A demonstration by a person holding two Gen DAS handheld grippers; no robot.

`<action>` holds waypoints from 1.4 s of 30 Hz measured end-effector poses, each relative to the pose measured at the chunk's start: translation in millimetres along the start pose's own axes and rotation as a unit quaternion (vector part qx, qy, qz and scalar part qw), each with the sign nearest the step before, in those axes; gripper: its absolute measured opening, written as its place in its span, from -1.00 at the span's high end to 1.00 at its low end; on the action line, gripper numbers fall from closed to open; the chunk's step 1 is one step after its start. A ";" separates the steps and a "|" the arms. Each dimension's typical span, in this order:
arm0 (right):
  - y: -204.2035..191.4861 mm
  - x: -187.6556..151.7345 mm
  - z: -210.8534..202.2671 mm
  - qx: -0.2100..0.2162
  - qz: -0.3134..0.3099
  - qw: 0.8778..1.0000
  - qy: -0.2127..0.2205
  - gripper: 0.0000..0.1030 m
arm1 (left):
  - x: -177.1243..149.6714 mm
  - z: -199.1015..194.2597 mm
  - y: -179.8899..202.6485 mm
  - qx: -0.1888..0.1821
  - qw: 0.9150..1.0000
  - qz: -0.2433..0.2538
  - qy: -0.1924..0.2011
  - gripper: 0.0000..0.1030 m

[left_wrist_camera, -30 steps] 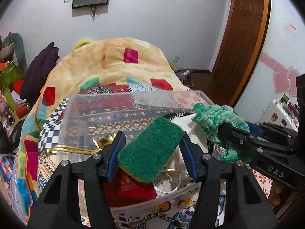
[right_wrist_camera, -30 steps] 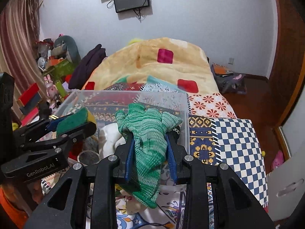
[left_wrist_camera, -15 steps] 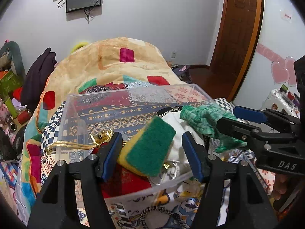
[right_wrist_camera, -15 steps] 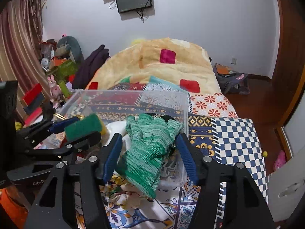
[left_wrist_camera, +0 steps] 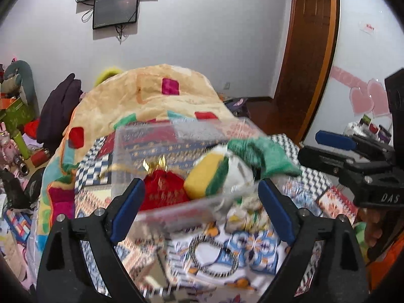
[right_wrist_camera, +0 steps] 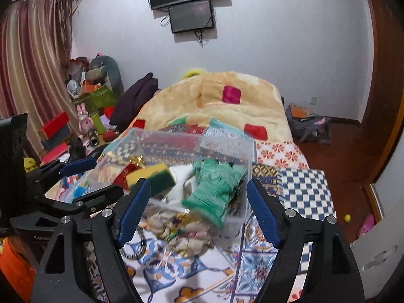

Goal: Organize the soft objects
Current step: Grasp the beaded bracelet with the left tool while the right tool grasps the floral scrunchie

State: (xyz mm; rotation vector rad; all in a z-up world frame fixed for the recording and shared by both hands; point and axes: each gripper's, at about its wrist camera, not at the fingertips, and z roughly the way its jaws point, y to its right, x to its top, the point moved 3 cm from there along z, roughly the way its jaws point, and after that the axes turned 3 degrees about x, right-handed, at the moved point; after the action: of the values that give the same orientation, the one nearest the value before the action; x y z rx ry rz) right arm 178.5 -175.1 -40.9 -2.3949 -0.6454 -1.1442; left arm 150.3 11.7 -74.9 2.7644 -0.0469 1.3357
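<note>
Green-and-yellow, the scouring sponge [left_wrist_camera: 210,175] lies in the clear plastic bin [left_wrist_camera: 176,209] on the patterned bed cover [right_wrist_camera: 298,184], leaning against a white soft item [left_wrist_camera: 237,171] and next to a red pouch [left_wrist_camera: 164,189]. The green knitted glove [right_wrist_camera: 214,189] is draped over the bin's near rim, part inside and part hanging out. By the look of it, the step in hand is the drop into the bin, with both pieces let go. The left gripper [left_wrist_camera: 199,210] stands wide, its blue pads either side of the bin front, touching nothing. The right gripper [right_wrist_camera: 197,208] is equally wide and empty, the glove lying between its fingers without contact. The next move probably calls for backing both grippers clear and finding another soft thing, perhaps the crumpled floral cloth [right_wrist_camera: 181,229] lying on the bed just before the bin. The glove may slip out unless it is tucked in first.
</note>
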 end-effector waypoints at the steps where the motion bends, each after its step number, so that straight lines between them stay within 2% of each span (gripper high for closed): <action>1: -1.3 -5.1 2.9 0.001 -0.001 1.000 -0.008 -0.48 | -6.6 -0.7 -0.6 0.002 1.000 -0.002 -0.005 -0.78; 6: -4.3 -26.5 19.9 0.003 0.003 0.999 -0.046 -0.48 | -36.1 4.5 -4.5 -0.009 0.999 -0.028 -0.038 -0.78; 11: 0.5 -47.9 35.5 0.025 0.032 0.996 -0.083 -0.48 | -53.4 15.0 -7.7 0.005 0.998 -0.031 -0.058 -0.74; 13: 1.7 -52.1 40.9 0.027 0.037 0.995 -0.094 -0.48 | -58.3 19.8 -9.0 0.007 0.997 -0.030 -0.066 -0.50; 15: -0.1 -55.7 45.9 0.026 0.035 0.994 -0.103 -0.47 | -62.0 24.7 -9.4 0.006 0.997 -0.031 -0.076 -0.37; 22: -5.0 -63.6 60.8 0.018 0.023 0.991 -0.129 -0.13 | -73.1 41.5 -8.8 0.003 0.994 -0.032 -0.105 0.11; 26: -3.3 -69.8 71.9 0.020 0.026 0.988 -0.148 0.17 | -74.6 44.3 -6.3 0.007 0.994 -0.026 -0.106 0.20; 28: -3.2 -71.0 74.0 0.028 0.028 0.988 -0.152 0.44 | -75.5 44.5 -6.4 0.003 0.994 -0.027 -0.106 0.44; 29: -3.6 -71.5 74.2 0.032 0.029 0.987 -0.153 0.51 | -75.4 44.8 -6.4 0.002 0.994 -0.028 -0.105 0.50; 31: -4.9 -71.2 71.7 0.034 0.026 0.988 -0.148 0.67 | -75.6 44.5 -6.3 0.000 0.994 -0.030 -0.104 0.76; 32: -5.9 -70.7 70.4 0.034 0.024 0.989 -0.145 0.72 | -75.4 46.1 -8.4 -0.002 0.994 -0.032 -0.103 0.83; 36: -11.1 -68.2 61.0 0.037 0.012 0.991 -0.128 0.81 | -75.8 44.0 -12.1 -0.010 0.994 -0.042 -0.102 0.89; 42: -16.2 -67.4 39.0 0.044 -0.003 0.994 -0.102 0.82 | -72.8 25.0 -8.5 -0.006 0.997 -0.029 -0.078 0.89</action>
State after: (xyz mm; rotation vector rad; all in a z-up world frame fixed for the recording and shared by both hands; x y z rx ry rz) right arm 155.6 -156.4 -114.8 -2.4553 -0.7526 -0.8609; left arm 125.1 17.9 -147.8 2.8309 0.0174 1.1005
